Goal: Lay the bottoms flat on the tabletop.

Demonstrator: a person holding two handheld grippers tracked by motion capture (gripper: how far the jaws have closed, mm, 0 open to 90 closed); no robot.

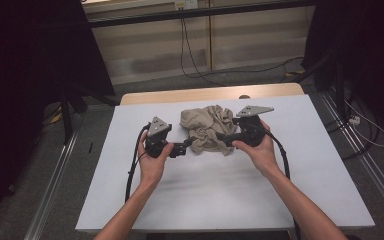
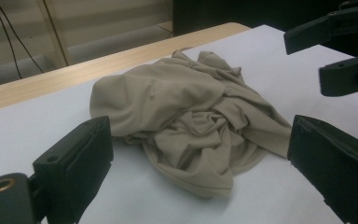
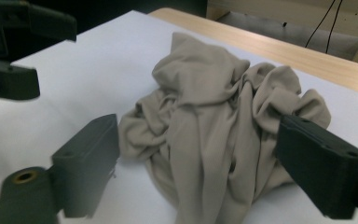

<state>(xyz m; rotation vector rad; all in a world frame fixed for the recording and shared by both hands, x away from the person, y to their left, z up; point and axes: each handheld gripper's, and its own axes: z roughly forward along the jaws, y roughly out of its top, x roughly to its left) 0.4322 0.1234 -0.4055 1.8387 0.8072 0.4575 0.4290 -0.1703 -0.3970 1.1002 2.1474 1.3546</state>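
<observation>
While both grippers face inward from opposite sides, the crumpled beige cloth point(image 1: 208, 129) lies in a loose heap on the white table cover point(image 1: 220, 195), towards the far middle of the table. The left gripper point(image 1: 186, 146) sits at the near left edge of the heap with its jaws spread; in the left gripper view the cloth lies ahead of and between the two black jaws, and neither pad presses on it. The right gripper point(image 1: 221, 138) meets the heap from the right, jaws likewise spread wide; in the right gripper view the folds bulge into the gap between the jaws, and the right-hand jaw overlaps a fold, though contact cannot be confirmed. Nothing stands between either gripper and the cloth. A strip of bare wooden table edge point(image 1: 200, 93) shows beyond the cover. Behind it, black cables point(image 1: 190, 55) hang and trail across the grey floor point(image 1: 240, 75). Metal rails point(image 1: 55, 185) run along the floor beside the table.
</observation>
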